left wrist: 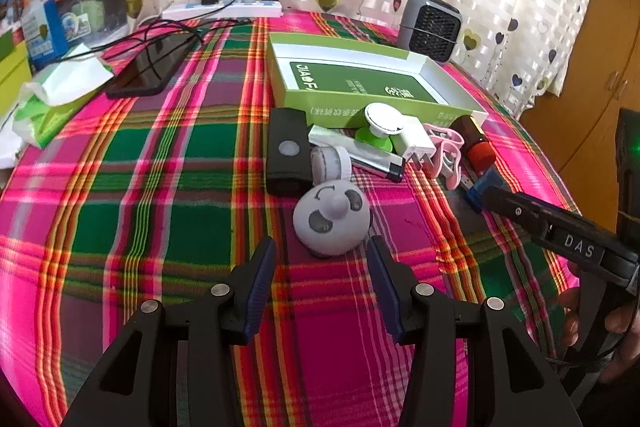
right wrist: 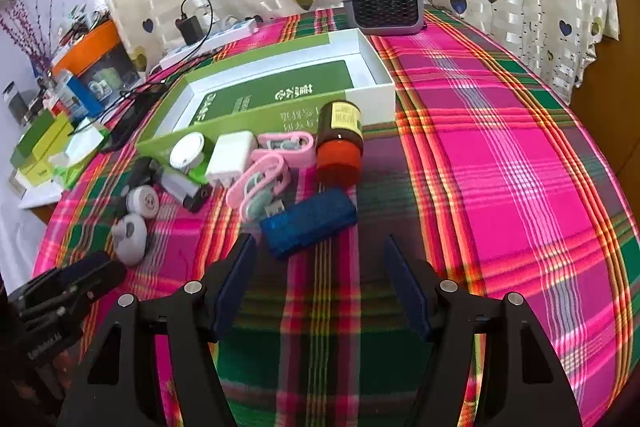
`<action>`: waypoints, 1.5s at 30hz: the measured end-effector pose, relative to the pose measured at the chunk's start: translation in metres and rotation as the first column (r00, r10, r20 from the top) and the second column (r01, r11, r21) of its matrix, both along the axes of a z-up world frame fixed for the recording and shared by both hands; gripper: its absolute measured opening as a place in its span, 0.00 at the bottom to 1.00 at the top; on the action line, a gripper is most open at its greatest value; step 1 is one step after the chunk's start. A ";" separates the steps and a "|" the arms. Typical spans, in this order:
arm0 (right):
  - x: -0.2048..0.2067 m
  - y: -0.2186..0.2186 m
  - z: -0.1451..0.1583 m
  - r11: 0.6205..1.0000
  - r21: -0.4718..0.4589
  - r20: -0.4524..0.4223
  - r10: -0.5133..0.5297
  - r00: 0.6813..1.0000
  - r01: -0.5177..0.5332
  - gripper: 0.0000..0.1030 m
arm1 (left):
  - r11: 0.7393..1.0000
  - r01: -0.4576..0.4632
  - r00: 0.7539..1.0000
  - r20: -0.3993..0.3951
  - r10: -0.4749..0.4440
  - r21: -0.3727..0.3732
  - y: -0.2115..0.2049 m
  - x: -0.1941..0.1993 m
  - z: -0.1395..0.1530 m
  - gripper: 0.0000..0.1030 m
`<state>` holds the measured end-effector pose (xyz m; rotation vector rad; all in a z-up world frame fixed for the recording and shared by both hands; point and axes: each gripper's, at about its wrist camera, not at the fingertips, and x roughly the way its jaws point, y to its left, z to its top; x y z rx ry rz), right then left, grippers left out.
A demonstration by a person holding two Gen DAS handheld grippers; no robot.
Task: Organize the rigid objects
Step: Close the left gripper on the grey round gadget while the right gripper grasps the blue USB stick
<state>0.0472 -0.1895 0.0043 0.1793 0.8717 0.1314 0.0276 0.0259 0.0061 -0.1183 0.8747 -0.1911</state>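
Near the green box (left wrist: 360,83) we hold both grippers — left gripper (left wrist: 322,247), right gripper (right wrist: 320,247) — spread wide, empty, just short of the clutter.

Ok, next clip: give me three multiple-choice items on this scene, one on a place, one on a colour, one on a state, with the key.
1. Where does the brown bottle lie?
A. inside the green box
B. on the cloth against the green box's front wall
C. on top of the fan

2. What colour is the bottle's cap?
A. orange-red
B. white
C. blue

3. How is the left gripper?
A. shut on the grey round toy
B. shut with nothing in it
C. open with nothing in it

Key: 1 B, the bottle lies on its side outside the box, by its wall. 2 A, the cap end facing the right wrist camera is orange-red. 3 C, the fingers stand apart and the grey round toy sits just beyond their tips.
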 end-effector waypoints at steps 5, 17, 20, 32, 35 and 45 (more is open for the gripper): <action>0.010 -0.003 -0.001 0.998 0.004 -0.016 -0.055 0.998 0.055 0.65 | 1.000 -0.003 1.000 -0.002 0.003 0.008 -0.001 0.010 -0.001 0.45; 0.028 0.005 -0.002 0.992 -0.041 -0.036 -0.119 0.992 0.117 0.65 | 1.000 -0.003 1.000 -0.012 0.004 0.012 -0.003 0.020 0.000 0.45; 0.027 0.003 -0.002 0.992 -0.032 -0.034 -0.125 0.992 0.124 0.65 | 1.000 -0.011 1.000 -0.015 0.011 0.010 -0.003 0.021 -0.001 0.45; 0.021 -0.006 0.000 0.991 -0.062 -0.029 -0.122 0.992 0.120 0.51 | 1.000 -0.023 0.999 -0.023 0.023 0.021 -0.006 0.022 0.000 0.45; 0.017 -0.014 -0.001 0.991 -0.057 -0.027 -0.124 0.992 0.123 0.51 | 0.999 -0.025 0.999 -0.022 0.025 0.022 -0.006 0.022 0.000 0.45; 0.013 -0.015 -0.004 0.978 -0.187 -0.016 -0.100 0.995 0.096 0.51 | 0.999 -0.025 0.999 -0.020 0.025 0.028 -0.007 0.022 0.000 0.45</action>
